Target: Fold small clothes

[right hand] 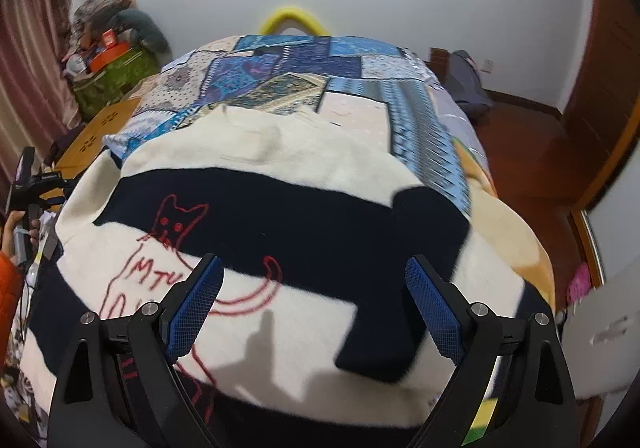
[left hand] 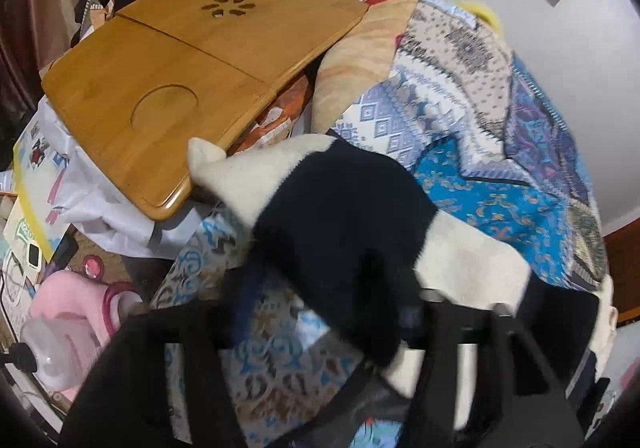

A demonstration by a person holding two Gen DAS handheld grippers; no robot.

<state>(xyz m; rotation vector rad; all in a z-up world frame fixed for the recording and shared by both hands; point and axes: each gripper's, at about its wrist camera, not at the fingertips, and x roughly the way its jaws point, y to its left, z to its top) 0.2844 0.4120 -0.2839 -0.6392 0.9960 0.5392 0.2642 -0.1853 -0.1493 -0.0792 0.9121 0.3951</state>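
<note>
the cream and navy sweater [right hand: 280, 216] is lying spread across the near part of the bed [right hand: 352, 68], on top of the patchwork quilt [right hand: 280, 60]. a red outline cat with lettering is showing on its left half, and a navy band is running across the middle toward the right.

the right gripper [right hand: 314, 304] is hovering above the sweater with its fingers [right hand: 200, 304] standing wide apart; nothing is lying between the blue pads, and they are not touching the knit.

in the left wrist view, a striped part of the same garment, seemingly a sleeve [left hand: 344, 216], is draping over the left gripper [left hand: 328, 332] and reaching toward the wooden lap tray [left hand: 168, 60] on the far left. the cloth is covering the fingers, so it is not possible to tell whether they are clamping the knit or merely carrying it.

handling judgement: the garment is looking like a thick, soft knit. it is probably light but limp, so it is likely to sag and stretch where it is lifted and will not be holding a crease by itself. the fuzzy surface is likely giving the pads good friction, so slipping is a small concern. it is not fragile, though a loose stitch could be snagging on a finger edge.

where to take hold: pinching a single layer at a firm edge, such as a cuff, the hem or a shoulder seam, is advisable. gripping mid-panel is likely to gather several layers and spoil the fold line.
</note>
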